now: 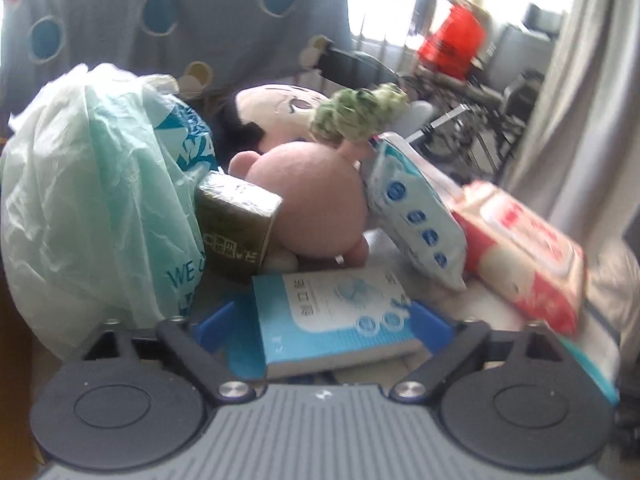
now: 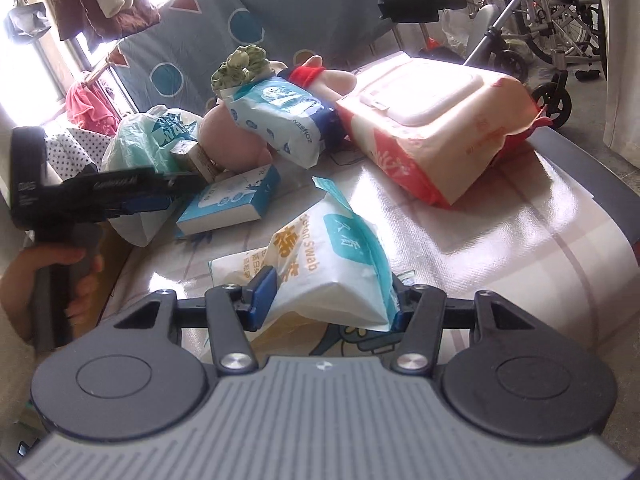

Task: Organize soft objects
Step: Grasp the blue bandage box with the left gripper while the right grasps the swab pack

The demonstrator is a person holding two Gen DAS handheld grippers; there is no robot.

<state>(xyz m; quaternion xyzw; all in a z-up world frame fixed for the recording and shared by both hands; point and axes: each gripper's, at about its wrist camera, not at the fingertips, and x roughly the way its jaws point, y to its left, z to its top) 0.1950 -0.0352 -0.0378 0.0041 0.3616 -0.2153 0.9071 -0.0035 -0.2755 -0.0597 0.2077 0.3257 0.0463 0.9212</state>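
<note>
My left gripper (image 1: pixel 320 326) has its blue fingers wide apart around a blue and white pack (image 1: pixel 336 316) that lies on the table; whether they press it I cannot tell. The pack also shows in the right wrist view (image 2: pixel 228 204), with the left gripper (image 2: pixel 160 200) at its left. My right gripper (image 2: pixel 326 300) is shut on a cotton swab bag (image 2: pixel 332 268), white, blue and yellow. Behind lie a pink plush (image 1: pixel 316 204), a blue wipes pack (image 1: pixel 416 220) and a red wipes pack (image 1: pixel 528 264).
A green plastic bag (image 1: pixel 88 200) stands at the left, with a dark green tissue pack (image 1: pixel 236 224) against it. A green knitted bundle (image 1: pixel 356 114) tops the pile. A wheelchair (image 2: pixel 540 20) stands beyond the table (image 2: pixel 520 260). A grey patterned sheet (image 2: pixel 280 12) hangs behind.
</note>
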